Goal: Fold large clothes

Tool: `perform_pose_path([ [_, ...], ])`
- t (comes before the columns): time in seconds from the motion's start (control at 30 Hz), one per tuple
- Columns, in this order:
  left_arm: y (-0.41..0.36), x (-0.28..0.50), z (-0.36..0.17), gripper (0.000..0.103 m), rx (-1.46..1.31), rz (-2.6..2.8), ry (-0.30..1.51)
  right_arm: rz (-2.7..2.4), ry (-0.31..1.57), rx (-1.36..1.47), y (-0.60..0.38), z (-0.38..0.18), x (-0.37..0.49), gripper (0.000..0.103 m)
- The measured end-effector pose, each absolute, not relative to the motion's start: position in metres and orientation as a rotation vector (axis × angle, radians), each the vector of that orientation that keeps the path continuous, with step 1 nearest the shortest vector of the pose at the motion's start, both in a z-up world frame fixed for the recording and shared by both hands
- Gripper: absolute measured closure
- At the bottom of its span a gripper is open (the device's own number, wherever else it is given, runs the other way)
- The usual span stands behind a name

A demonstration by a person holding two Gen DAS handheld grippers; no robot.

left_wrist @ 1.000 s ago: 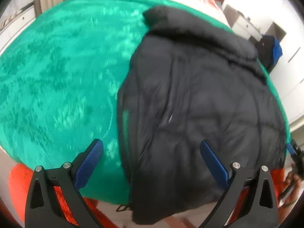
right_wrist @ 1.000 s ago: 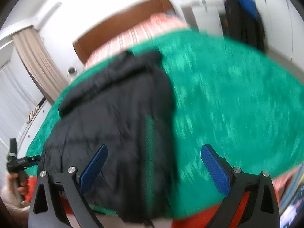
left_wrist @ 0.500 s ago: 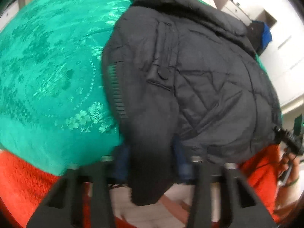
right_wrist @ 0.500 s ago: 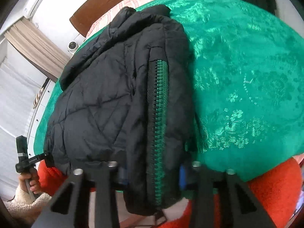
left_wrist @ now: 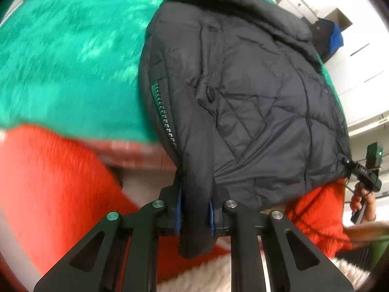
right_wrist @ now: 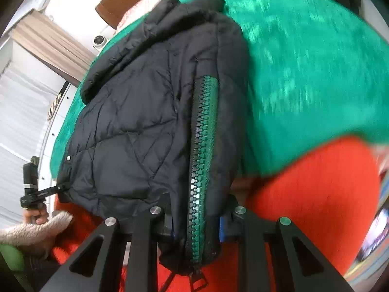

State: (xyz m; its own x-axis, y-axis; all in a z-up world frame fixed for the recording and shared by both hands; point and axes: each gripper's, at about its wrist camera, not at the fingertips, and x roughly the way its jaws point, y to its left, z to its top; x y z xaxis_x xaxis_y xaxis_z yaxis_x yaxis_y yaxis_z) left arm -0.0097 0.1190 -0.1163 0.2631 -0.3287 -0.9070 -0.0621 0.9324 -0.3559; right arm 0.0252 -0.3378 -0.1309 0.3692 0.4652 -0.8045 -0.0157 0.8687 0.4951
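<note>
Since a second ago both of your grippers have gone from spread wide above the jacket to clamped on its near hem, and you have drawn that hem off the blanket's near edge toward yourself. Your left gripper (left_wrist: 194, 215) has its blue pads pressed onto a fold of the jacket (left_wrist: 255, 102) at the hem corner beside the zipper (left_wrist: 165, 114). Your right gripper (right_wrist: 197, 228) pinches the jacket (right_wrist: 136, 126) at the other hem corner, right over the green zipper (right_wrist: 201, 150) teeth. The rest of the jacket lies on the green blanket (left_wrist: 68, 56), collar at the blanket's far side. An orange cover (right_wrist: 313, 202) shows below the blanket's near edge.
</note>
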Motion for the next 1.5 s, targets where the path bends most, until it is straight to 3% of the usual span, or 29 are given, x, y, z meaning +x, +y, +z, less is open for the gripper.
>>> perform_pose_path([
  [0.13, 0.133, -0.006, -0.090, 0.090, -0.392, -0.189, 1.271, 0.371, 1.176, 0.570, -0.347, -0.124, 0.024, 0.081],
  [0.23, 0.148, 0.010, -0.042, 0.091, -0.445, -0.228, 1.138, 0.467, 1.099, 0.691, -0.361, -0.091, 0.045, 0.082],
  [0.47, 0.181, 0.128, 0.054, 0.087, -0.563, -0.283, 0.811, 0.568, 0.800, 0.660, -0.368, 0.019, 0.198, 0.082],
  [0.5, 0.180, 0.157, 0.063, 0.082, -0.548, -0.256, 0.783, 0.549, 0.766, 0.661, -0.367, 0.026, 0.227, 0.081],
  [0.57, 0.173, 0.212, 0.075, 0.056, -0.496, -0.213, 0.769, 0.544, 0.728, 0.675, -0.359, 0.029, 0.288, 0.076],
  [0.6, 0.173, 0.237, 0.082, 0.025, -0.469, -0.152, 0.755, 0.530, 0.727, 0.687, -0.358, 0.027, 0.312, 0.064],
  [0.63, 0.172, 0.256, 0.086, 0.000, -0.443, -0.089, 0.735, 0.508, 0.733, 0.703, -0.358, 0.023, 0.333, 0.037],
  [0.7, 0.166, 0.294, 0.091, 0.001, -0.388, 0.004, 0.717, 0.446, 0.752, 0.750, -0.356, 0.009, 0.372, 0.000],
  [0.87, 0.157, 0.314, 0.074, 0.001, -0.343, 0.033, 0.757, 0.360, 0.728, 0.652, -0.341, -0.003, 0.370, 0.000],
  [1.0, 0.106, 0.306, 0.015, 0.001, -0.138, -0.019, 0.807, 0.360, 0.729, 0.332, -0.288, -0.021, 0.325, 0.000],
  [1.17, 0.052, 0.295, -0.052, 0.001, 0.118, 0.031, 0.923, 0.306, 0.682, 0.186, -0.243, -0.064, 0.261, 0.000],
  [1.5, 0.000, 0.272, 0.009, 0.001, 0.049, -0.122, 0.749, 0.345, 0.524, 0.041, -0.241, -0.089, 0.141, 0.000],
])
